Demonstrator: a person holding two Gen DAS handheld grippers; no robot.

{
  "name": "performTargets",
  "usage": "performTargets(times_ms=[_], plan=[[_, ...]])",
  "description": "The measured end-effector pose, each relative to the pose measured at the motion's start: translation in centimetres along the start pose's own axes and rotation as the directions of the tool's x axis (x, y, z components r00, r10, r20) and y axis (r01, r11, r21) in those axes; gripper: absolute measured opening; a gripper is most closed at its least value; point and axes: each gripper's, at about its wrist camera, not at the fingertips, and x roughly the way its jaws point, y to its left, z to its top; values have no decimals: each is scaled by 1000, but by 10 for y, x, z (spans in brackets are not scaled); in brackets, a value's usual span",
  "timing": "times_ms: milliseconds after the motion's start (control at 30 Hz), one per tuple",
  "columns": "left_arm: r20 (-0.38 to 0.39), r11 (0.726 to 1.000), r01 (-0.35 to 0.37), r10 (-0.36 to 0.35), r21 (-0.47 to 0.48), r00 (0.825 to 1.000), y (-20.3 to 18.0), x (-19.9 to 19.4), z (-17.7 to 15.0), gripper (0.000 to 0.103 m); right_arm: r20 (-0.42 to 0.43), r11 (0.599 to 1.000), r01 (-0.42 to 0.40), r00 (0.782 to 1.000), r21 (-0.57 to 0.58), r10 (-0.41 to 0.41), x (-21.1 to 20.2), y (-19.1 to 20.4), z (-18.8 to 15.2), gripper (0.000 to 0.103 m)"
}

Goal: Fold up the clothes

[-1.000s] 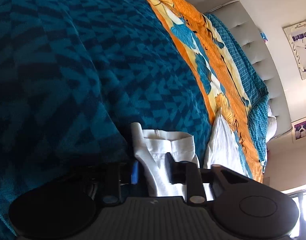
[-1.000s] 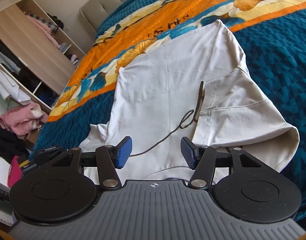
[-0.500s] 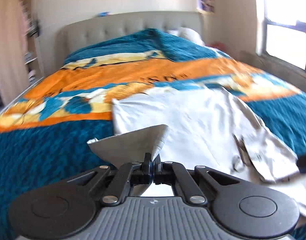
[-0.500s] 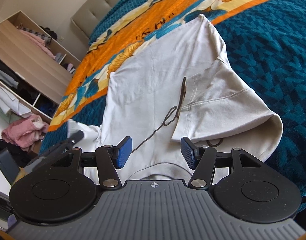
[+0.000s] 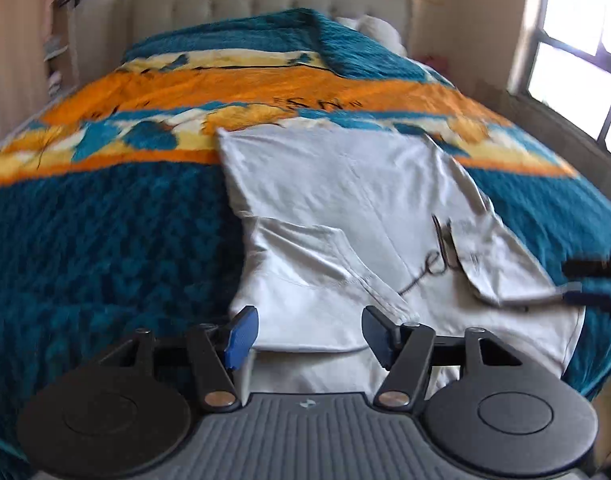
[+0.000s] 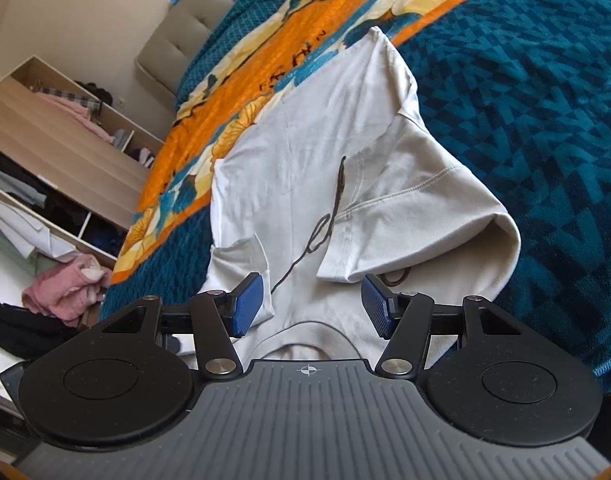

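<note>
- The left gripper (image 5: pixel 310 334) had its jaws clamped on the white T-shirt's (image 5: pixel 345 200) left sleeve (image 5: pixel 305 256) half a second ago; now the jaws are opening, well apart, with nothing pinched, and the sleeve lies folded inward over the shirt's body.
- That suggests the left sleeve fold is laid down. The right sleeve (image 6: pixel 417 216) is also turned in over the chest, so both side folds look done and the lengthwise fold is likely next.
- The right gripper (image 6: pixel 311 304) has kept its jaws about half open and empty, hovering over the collar end (image 6: pixel 305 336).
- The T-shirt lies flat on the bed (image 5: pixel 105 260), collar toward the near edge, hem reaching the orange band (image 5: pixel 225 88) toward the headboard (image 5: pixel 265 4).
- The left wrist view shows the window (image 5: pixel 577 40), and the right gripper as a blur at its right edge.
- The right wrist view alone shows the open shelves (image 6: pixel 65 128) beside the bed, the pink garment (image 6: pixel 65 284) below them, and the raised loop in the right sleeve's fold.
</note>
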Motion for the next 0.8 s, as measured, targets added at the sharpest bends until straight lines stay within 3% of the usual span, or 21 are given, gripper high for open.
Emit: performTargets(times_ms=[100, 200, 333, 367, 433, 467, 567, 667, 733, 800], plan=[[-13, 986, -33, 31, -165, 999, 30, -4, 1, 55, 21, 998, -4, 1000, 62, 3, -7, -15, -1, 61], [-8, 998, -58, 58, -22, 998, 18, -9, -9, 56, 23, 995, 4, 1000, 100, -6, -9, -25, -1, 61], [0, 982, -80, 82, 172, 997, -9, 3, -26, 54, 23, 991, 26, 999, 134, -29, -7, -34, -1, 61], [7, 977, -96, 97, 190, 995, -10, 8, -29, 47, 24, 989, 31, 999, 144, -34, -7, -36, -1, 61], [3, 972, -136, 138, 190, 990, -8, 18, -32, 18, 30, 987, 39, 999, 159, -45, -7, -39, -1, 61], [-18, 976, -165, 169, 139, 986, 0, 22, -32, 16, 32, 986, 49, 998, 162, -55, -8, -39, -1, 61], [-86, 985, -159, 153, -67, 984, 32, 22, -34, 22, 30, 981, 110, 993, 158, -116, -10, -43, 0, 61], [-93, 981, -161, 152, -103, 984, 36, 5, -34, 30, 32, 976, 169, 984, 135, -175, -10, -42, 1, 61], [-87, 974, -198, 189, -109, 978, 31, -11, -30, 44, 47, 977, 184, 981, 112, -190, -10, -38, 3, 61], [-4, 978, -183, 184, -102, 983, 25, -29, -26, 44, 78, 977, 207, 974, 60, -211, -8, -28, 4, 61]])
